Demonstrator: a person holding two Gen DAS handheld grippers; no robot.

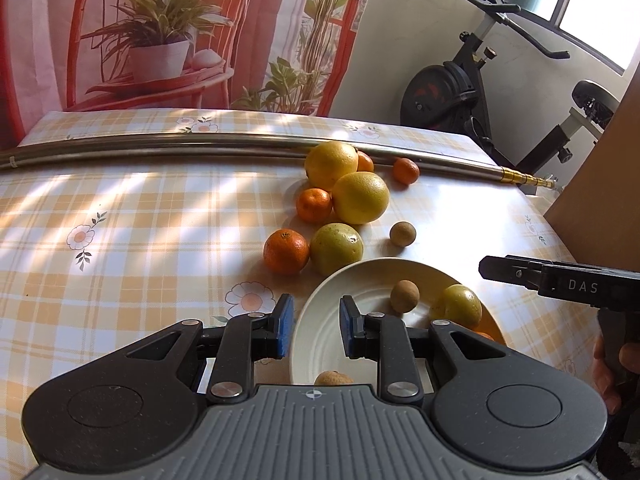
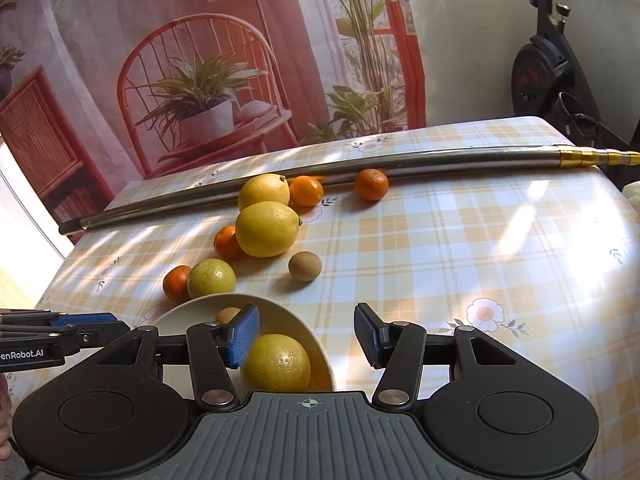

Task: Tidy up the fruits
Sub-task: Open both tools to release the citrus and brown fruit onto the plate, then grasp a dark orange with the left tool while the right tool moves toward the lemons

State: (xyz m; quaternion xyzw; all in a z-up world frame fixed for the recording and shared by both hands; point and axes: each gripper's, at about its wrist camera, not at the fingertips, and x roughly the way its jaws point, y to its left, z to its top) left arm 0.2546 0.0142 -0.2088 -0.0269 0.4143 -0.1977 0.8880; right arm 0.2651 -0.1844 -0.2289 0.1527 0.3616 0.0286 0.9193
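Your left gripper [image 1: 317,328] hangs over the near edge of the white plate [image 1: 360,266]. Its jaws are drawn in nearly closed, with only a narrow gap and nothing in it. Your right gripper [image 2: 306,336] has its jaws standing well apart and empty, above the plate's right rim. In the plate lie a yellow-green fruit [image 1: 460,306] and two small brown fruits [image 1: 405,296]. Just beyond the plate, on the checked worktop [image 1: 120,240], a tangerine [image 1: 286,256] touches a green fruit [image 1: 336,248], with another small brown one [image 1: 403,234] near them. Farther back sit two large yellow fruits [image 1: 360,198] among more tangerines, up against a metal pole [image 1: 200,144].
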